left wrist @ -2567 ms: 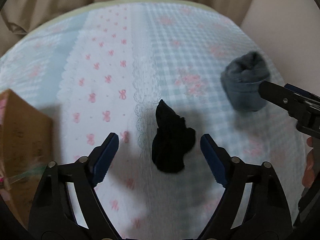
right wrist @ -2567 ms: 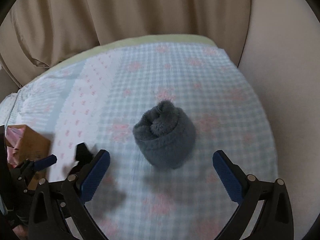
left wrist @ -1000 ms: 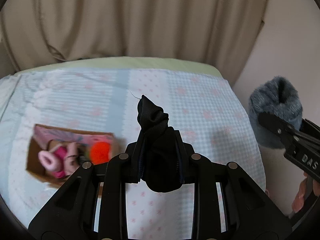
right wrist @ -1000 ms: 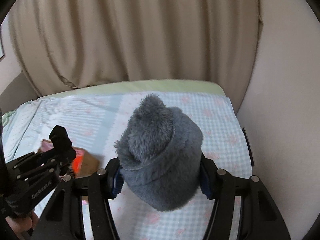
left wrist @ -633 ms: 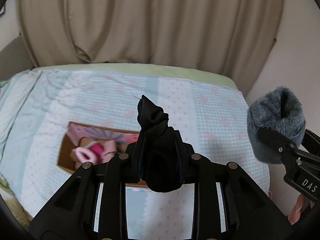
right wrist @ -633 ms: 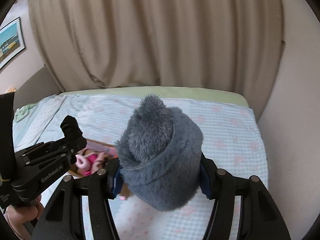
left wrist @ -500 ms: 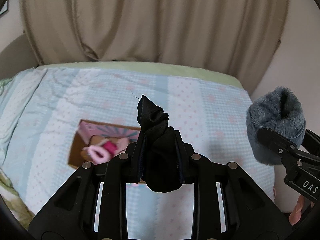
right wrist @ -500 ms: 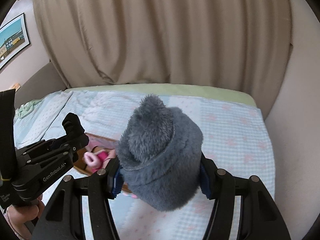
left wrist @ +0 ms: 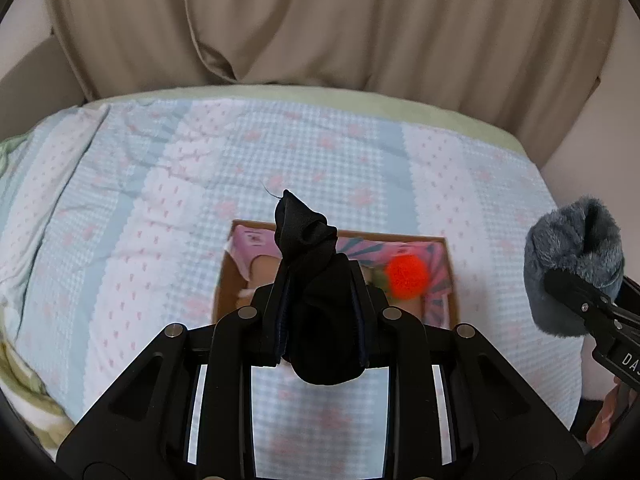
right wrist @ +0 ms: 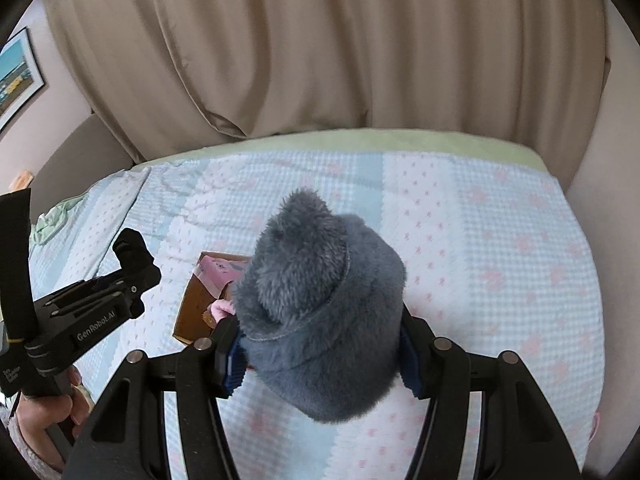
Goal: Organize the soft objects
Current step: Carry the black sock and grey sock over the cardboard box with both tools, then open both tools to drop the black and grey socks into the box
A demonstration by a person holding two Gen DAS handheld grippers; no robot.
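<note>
My left gripper [left wrist: 320,320] is shut on a black sock [left wrist: 308,264] and holds it up above a cardboard box [left wrist: 228,280] on the bed. The box holds a red-orange pompom [left wrist: 407,273] and pink soft items [left wrist: 256,244]. My right gripper [right wrist: 320,348] is shut on a fluffy grey rolled sock [right wrist: 320,312], held in the air right of the box [right wrist: 192,308]. The grey sock also shows in the left wrist view [left wrist: 572,264]. The left gripper shows in the right wrist view [right wrist: 100,300], with the black sock [right wrist: 132,250].
The bed has a light blue and white quilt [left wrist: 140,200] with pink prints. A beige curtain [left wrist: 320,20] hangs behind the bed. A wall [right wrist: 600,180] borders the bed's right side. A framed picture [right wrist: 16,76] hangs at the left.
Both grippers closed on their socks, lifted them off the quilt and carried them left. The box has come from the left edge of view to sit beneath the left gripper.
</note>
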